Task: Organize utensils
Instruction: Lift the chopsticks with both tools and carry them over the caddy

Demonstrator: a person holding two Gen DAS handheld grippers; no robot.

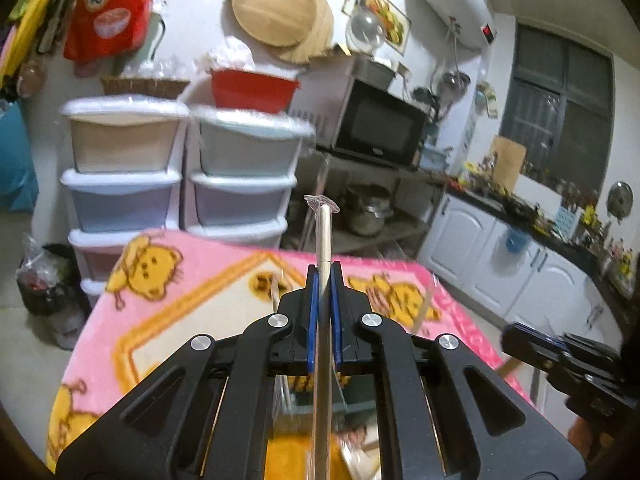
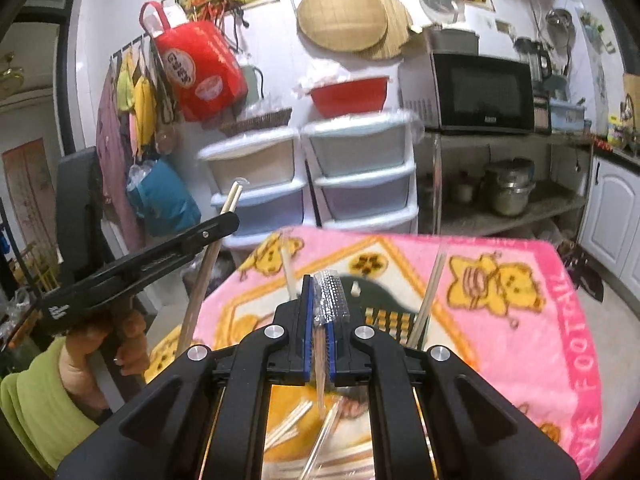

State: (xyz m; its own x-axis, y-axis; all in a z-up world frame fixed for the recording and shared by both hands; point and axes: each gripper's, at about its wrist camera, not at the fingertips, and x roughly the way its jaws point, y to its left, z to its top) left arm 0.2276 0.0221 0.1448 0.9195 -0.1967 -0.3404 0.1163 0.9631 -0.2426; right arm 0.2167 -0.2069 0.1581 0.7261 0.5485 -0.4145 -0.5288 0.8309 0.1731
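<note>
Tabletop (image 2: 520, 280) with the pink cat blanket is still messy: loose chopsticks (image 2: 430, 296) and wrappers scattered around, so I'd say most of the sorting is left. Left tongs (image 1: 324, 276) are clamped tight on a pair of chopsticks (image 1: 323, 236), held up off the blanket. Right tongs (image 2: 319, 296) are pinched on a clear plastic wrapper (image 2: 332, 294).

Blanket (image 2: 500, 360): pink, yellow cartoon cats, orange border;
Chopsticks (image 1: 323, 236): pale wood;
Basin (image 1: 252, 90): red;
Microwave (image 2: 484, 94): black;
Gripper pads (image 1: 313, 320): blue
</note>
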